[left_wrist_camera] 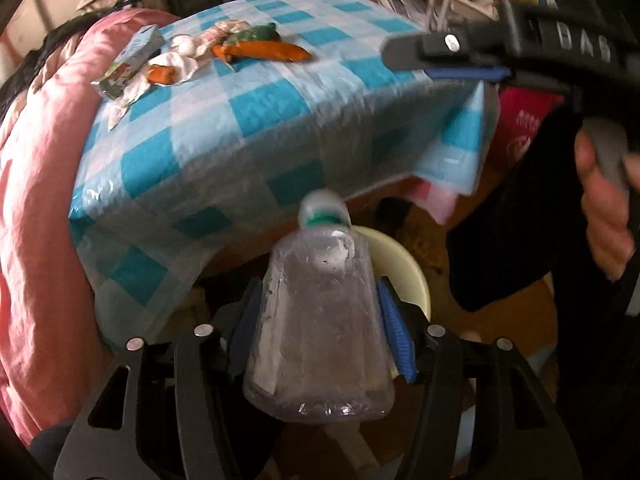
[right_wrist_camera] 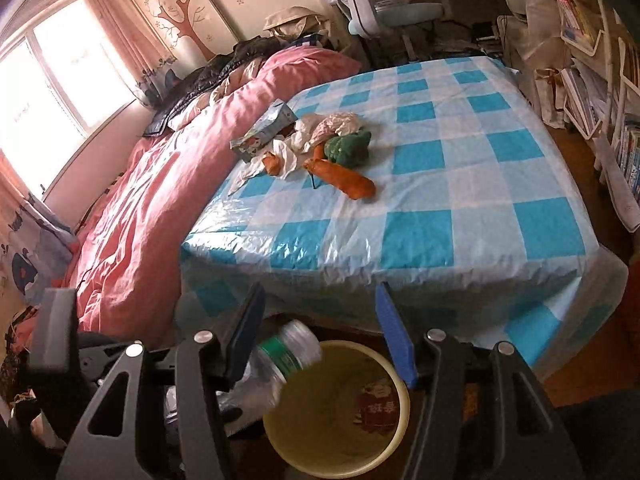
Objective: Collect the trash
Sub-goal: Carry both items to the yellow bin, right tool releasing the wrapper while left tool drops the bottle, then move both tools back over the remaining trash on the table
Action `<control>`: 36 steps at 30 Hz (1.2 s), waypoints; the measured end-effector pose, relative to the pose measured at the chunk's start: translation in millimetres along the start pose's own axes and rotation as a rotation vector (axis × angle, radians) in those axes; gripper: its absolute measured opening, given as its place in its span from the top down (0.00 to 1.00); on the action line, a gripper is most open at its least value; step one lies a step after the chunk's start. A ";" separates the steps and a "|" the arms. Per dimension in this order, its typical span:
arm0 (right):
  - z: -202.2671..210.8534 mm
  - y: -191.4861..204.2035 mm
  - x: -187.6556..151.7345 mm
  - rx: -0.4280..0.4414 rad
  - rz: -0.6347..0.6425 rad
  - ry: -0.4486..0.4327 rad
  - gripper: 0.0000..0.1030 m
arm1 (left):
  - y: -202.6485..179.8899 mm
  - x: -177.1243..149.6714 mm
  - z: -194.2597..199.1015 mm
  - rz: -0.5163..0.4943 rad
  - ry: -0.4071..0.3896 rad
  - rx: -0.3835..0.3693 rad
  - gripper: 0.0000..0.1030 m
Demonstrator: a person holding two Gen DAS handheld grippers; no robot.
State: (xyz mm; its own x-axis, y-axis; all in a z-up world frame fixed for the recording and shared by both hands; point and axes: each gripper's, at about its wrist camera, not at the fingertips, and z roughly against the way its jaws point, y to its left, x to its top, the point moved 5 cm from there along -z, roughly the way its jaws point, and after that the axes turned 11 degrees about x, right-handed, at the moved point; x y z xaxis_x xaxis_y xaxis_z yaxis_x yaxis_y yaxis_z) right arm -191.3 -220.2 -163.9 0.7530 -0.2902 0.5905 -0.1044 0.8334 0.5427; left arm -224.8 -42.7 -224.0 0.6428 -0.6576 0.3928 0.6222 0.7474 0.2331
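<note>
Through your left wrist camera, your left gripper [left_wrist_camera: 320, 320] is clamped on a clear plastic bottle [left_wrist_camera: 316, 320], its blue pads pressed to both sides, cap end pointing away over the yellow bin [left_wrist_camera: 412, 276] on the floor. Beyond lies the blue-and-white checked sheet [left_wrist_camera: 280, 120], with a pink duvet [left_wrist_camera: 36, 208] along its left side. A pile of wrappers [left_wrist_camera: 200, 52] sits at the far end of the sheet. Your right gripper [left_wrist_camera: 452, 56] crosses the upper right.

Through your right wrist camera, your right gripper [right_wrist_camera: 320, 340] stands with its jaws apart and nothing between them. Below, the bottle [right_wrist_camera: 280, 364] tilts over the bin's [right_wrist_camera: 396, 440] rim. The wrappers [right_wrist_camera: 312, 144] rest mid-sheet [right_wrist_camera: 440, 200]. A window [right_wrist_camera: 52, 80] glows left; shelves [right_wrist_camera: 592, 60] crowd the right.
</note>
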 end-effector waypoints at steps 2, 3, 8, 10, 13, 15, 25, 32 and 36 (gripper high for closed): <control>0.5 -0.1 -0.3 0.001 -0.002 -0.003 0.45 | 0.4 0.0 0.3 0.003 -0.004 -0.001 0.44; 0.6 -0.1 -0.4 0.001 -0.003 -0.004 0.44 | 2.3 0.9 0.9 0.012 -0.005 0.002 0.40; 3.8 3.0 -0.1 -0.006 0.013 -0.025 0.44 | 34.5 17.3 18.0 0.151 -0.131 0.079 0.36; 6.2 6.5 0.4 -0.022 0.041 -0.041 0.44 | 55.3 25.4 32.8 0.241 -0.218 0.113 0.31; 10.4 14.7 2.3 -0.050 0.100 -0.071 0.44 | 88.1 31.9 52.3 0.388 -0.329 0.139 0.31; 12.9 20.5 3.9 -0.062 0.137 -0.092 0.44 | 102.9 34.3 59.7 0.452 -0.369 0.158 0.31; 14.8 35.1 8.5 -0.098 0.236 -0.141 0.44 | 128.2 37.9 70.1 0.549 -0.438 0.226 0.30; 13.8 35.3 8.0 -0.099 0.237 -0.141 0.43 | 130.9 37.9 71.3 0.555 -0.454 0.252 0.30; 14.2 36.0 7.6 -0.099 0.236 -0.142 0.43 | 132.1 39.4 71.2 0.559 -0.460 0.258 0.29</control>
State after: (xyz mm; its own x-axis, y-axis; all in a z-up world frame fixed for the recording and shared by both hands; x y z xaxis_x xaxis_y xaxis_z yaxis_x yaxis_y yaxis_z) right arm -198.5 -199.0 -131.4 0.6163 -0.1400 0.7750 -0.1963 0.9257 0.3233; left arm -149.0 36.8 -114.4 0.5452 -0.1124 0.8308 0.0989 0.9927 0.0694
